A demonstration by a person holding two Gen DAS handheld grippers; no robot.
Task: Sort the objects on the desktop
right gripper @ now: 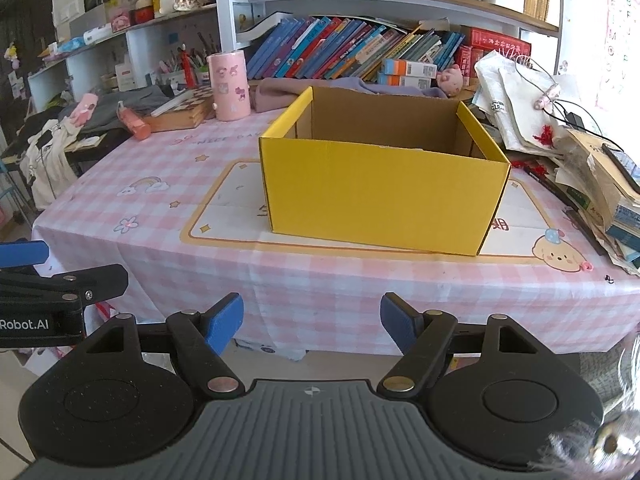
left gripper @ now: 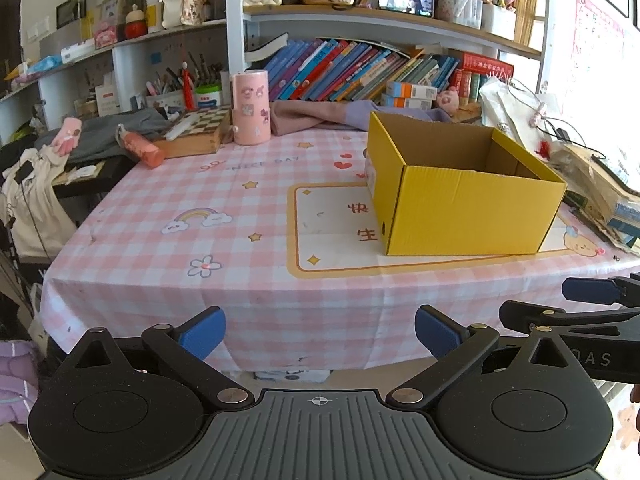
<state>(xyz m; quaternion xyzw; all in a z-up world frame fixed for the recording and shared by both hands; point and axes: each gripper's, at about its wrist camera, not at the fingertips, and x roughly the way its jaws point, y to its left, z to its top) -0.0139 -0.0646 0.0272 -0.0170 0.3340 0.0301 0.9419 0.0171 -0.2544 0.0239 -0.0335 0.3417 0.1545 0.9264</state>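
Note:
An open yellow cardboard box [left gripper: 472, 204] stands on the pink checked tablecloth [left gripper: 180, 248], right of the middle; its inside looks empty from here. It also shows in the right wrist view [right gripper: 380, 200]. My left gripper [left gripper: 320, 334] is open and empty, held before the table's front edge. My right gripper [right gripper: 312, 322] is open and empty, also before the front edge, facing the box. A pink cylinder holder [left gripper: 251, 108], an orange-pink bottle [left gripper: 140, 146] lying down and a chessboard box [left gripper: 196, 132] sit at the back left.
Bookshelves [left gripper: 360, 68] with many books stand behind the table. A purple cloth [left gripper: 316, 114] lies at the back. A heap of papers, books and cables [right gripper: 560, 140] crowds the right edge. Clothes [left gripper: 36, 168] hang off a stand on the left.

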